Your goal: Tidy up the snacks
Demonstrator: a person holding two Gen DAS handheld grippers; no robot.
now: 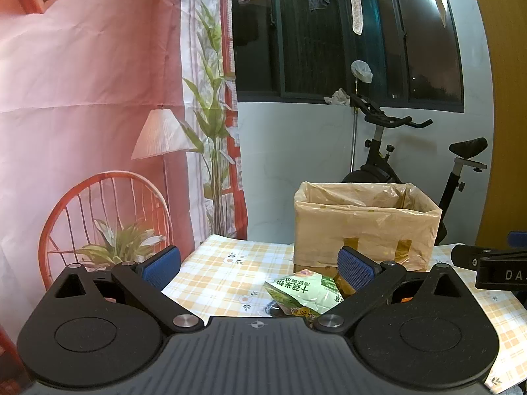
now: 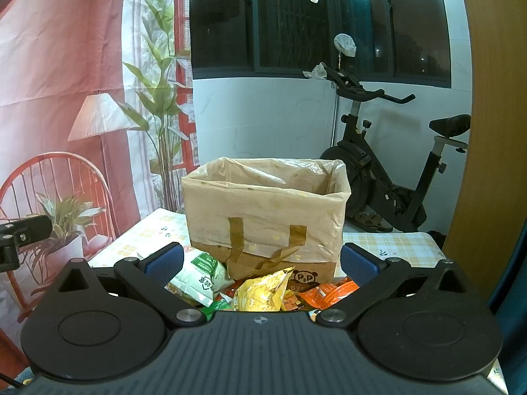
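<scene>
A cardboard box lined with a clear plastic bag [image 1: 365, 220] [image 2: 266, 210] stands open on the checked tablecloth [image 1: 224, 273]. Snack packets lie in front of it: a green-and-white packet [image 1: 303, 291] [image 2: 197, 275], a yellow packet [image 2: 263, 291] and an orange packet [image 2: 326, 293]. My left gripper [image 1: 258, 268] is open and empty, above the table to the left of the box, the green packet just below its right finger. My right gripper [image 2: 262, 263] is open and empty, over the pile and facing the box. The right gripper's body shows at the left wrist view's right edge [image 1: 487, 268].
A printed backdrop with a lamp, chair and plants [image 1: 98, 131] hangs at the left. An exercise bike [image 2: 388, 171] stands behind the table, below a dark window. A wooden panel [image 2: 487, 131] rises at the right. The table's far edge lies just behind the box.
</scene>
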